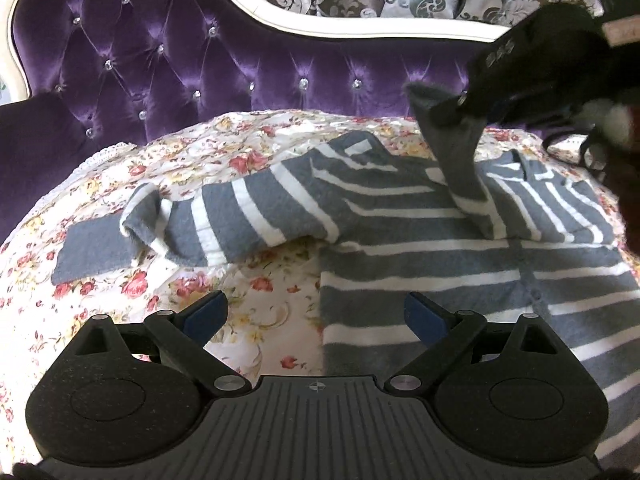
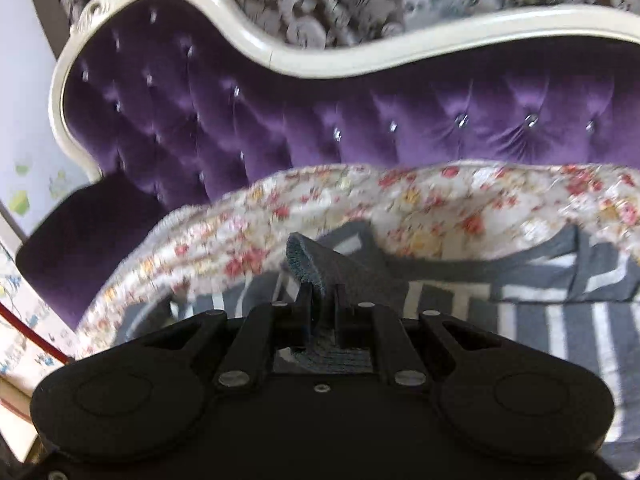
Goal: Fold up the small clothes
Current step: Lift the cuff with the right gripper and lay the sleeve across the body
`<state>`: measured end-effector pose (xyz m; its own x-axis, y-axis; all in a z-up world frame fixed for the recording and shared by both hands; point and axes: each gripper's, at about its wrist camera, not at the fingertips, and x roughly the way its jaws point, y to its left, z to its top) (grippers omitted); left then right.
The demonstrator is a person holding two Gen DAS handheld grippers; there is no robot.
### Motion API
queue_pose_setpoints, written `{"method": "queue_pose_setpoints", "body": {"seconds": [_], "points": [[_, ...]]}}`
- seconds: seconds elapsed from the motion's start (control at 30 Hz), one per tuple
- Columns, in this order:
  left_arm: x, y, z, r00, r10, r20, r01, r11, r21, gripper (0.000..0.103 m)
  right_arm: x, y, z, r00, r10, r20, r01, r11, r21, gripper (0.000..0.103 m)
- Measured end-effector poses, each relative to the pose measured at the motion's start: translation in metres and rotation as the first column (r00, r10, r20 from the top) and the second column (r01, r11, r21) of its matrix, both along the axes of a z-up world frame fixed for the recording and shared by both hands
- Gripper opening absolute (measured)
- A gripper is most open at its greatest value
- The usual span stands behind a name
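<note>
From the left wrist view, our left tongs (image 1: pixel 316 312) hover wide and empty over the striped grey cardigan (image 1: pixel 460 248) spread on the floral cover (image 1: pixel 100 184); the right tongs (image 1: pixel 452 114) lift its sleeve cuff (image 1: pixel 448 128), a sleeve fold we judge half done. The right wrist view alone shows those tongs (image 2: pixel 322 292) pinched narrow on the cuff. Next, lay it across the body.

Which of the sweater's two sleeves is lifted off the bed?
The sleeve pinched by the right gripper, its cuff raised. The other sleeve lies flat on the floral bedspread, untouched.
</note>
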<state>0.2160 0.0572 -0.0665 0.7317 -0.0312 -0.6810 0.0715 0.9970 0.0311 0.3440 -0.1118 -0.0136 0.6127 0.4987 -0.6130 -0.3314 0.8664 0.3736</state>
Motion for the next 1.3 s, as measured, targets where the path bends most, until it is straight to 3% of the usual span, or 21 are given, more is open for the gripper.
{"method": "queue_pose_setpoints", "body": {"seconds": [0.1, 0.17, 0.2, 0.53, 0.8, 0.97, 1.1, 1.23, 1.3], "points": [[0.000, -0.001, -0.001, 1.000, -0.004, -0.003, 0.004, 1.000, 0.011, 0.096, -0.006, 0.003, -0.008, 0.998, 0.056, -0.004, -0.056, 0.998, 0.015, 0.037], [0.002, -0.004, 0.000, 1.000, -0.011, -0.002, 0.011, 1.000, 0.018, 0.096, -0.011, -0.006, -0.009, 0.997, 0.074, 0.010, -0.074, 0.997, 0.025, 0.070], [0.003, -0.006, 0.000, 1.000, -0.016, -0.001, 0.016, 1.000, 0.021, 0.096, -0.013, -0.012, -0.008, 0.997, 0.071, 0.024, -0.072, 0.997, 0.032, 0.074], [0.023, -0.042, 0.013, 0.996, -0.060, 0.060, 0.057, 0.997, 0.049, 0.096, -0.023, -0.131, -0.011, 0.989, -0.147, 0.022, 0.146, 0.989, 0.034, 0.074], [0.056, -0.076, 0.007, 0.994, -0.068, 0.083, 0.063, 0.996, 0.061, 0.096, -0.028, -0.226, -0.035, 0.937, -0.347, -0.046, 0.350, 0.931, 0.106, 0.074], [0.075, -0.083, -0.011, 0.997, -0.022, 0.074, 0.016, 0.997, 0.077, 0.096, -0.019, -0.247, -0.049, 0.924, -0.368, -0.105, 0.380, 0.914, 0.142, 0.075], [0.087, -0.081, -0.034, 1.000, 0.009, -0.015, -0.008, 0.995, 0.101, 0.098, -0.013, -0.253, -0.059, 0.927, -0.353, -0.128, 0.371, 0.911, 0.179, 0.075], [0.080, -0.075, -0.043, 1.000, 0.025, 0.019, -0.026, 0.997, 0.067, 0.099, -0.009, -0.257, -0.069, 0.928, -0.352, -0.122, 0.371, 0.905, 0.209, 0.075], [0.078, -0.076, -0.044, 0.999, 0.025, 0.031, -0.027, 0.997, 0.073, 0.100, -0.004, -0.255, -0.074, 0.930, -0.347, -0.121, 0.365, 0.907, 0.208, 0.069]]}}
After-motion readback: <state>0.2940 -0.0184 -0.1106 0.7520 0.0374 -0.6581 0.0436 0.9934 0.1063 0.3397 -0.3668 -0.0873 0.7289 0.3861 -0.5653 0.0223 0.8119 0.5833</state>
